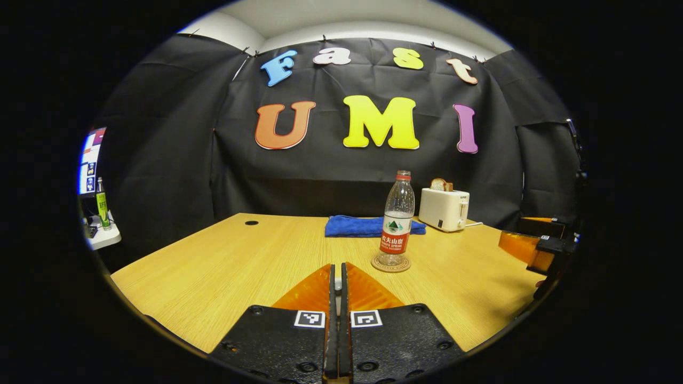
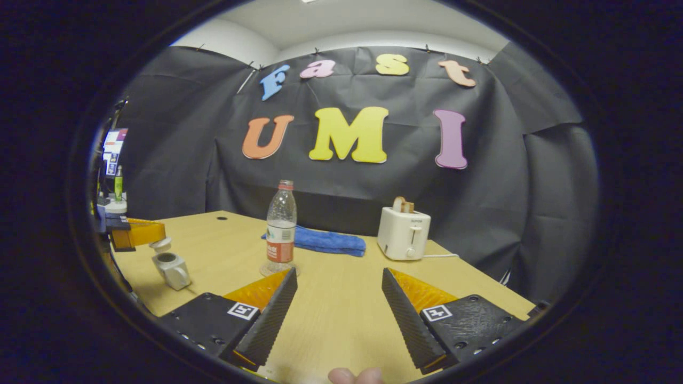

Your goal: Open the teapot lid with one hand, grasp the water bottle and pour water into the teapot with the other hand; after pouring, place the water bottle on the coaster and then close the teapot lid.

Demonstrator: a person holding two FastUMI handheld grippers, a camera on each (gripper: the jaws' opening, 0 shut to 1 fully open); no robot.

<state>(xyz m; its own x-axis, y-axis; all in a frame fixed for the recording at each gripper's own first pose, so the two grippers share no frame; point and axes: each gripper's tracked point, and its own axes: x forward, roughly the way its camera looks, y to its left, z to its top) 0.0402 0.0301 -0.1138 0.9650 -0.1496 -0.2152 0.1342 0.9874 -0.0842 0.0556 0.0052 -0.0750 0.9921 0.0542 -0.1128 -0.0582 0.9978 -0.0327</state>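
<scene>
A clear water bottle [image 1: 397, 221] with a red label and red cap stands upright on a round coaster [image 1: 391, 264] mid-table; it also appears in the right gripper view [image 2: 281, 229] on its coaster [image 2: 277, 271]. My left gripper [image 1: 337, 268] is shut, with a small grey piece pinched between its fingers. In the right gripper view that gripper [image 2: 143, 234] holds the pale teapot lid [image 2: 160, 245] just above the small silvery teapot [image 2: 172, 270], whose top is uncovered. My right gripper [image 2: 339, 274] is open and holds nothing, a little to the right of the bottle and nearer than it.
A white toaster [image 2: 404, 233] with bread in its slot stands at the back right, its cord trailing off. A folded blue cloth [image 2: 326, 241] lies behind the bottle. The wooden table [image 1: 213, 272] has a cable hole [image 1: 251, 222] at the far left. A person's fingertip [image 2: 355, 376] shows at the bottom.
</scene>
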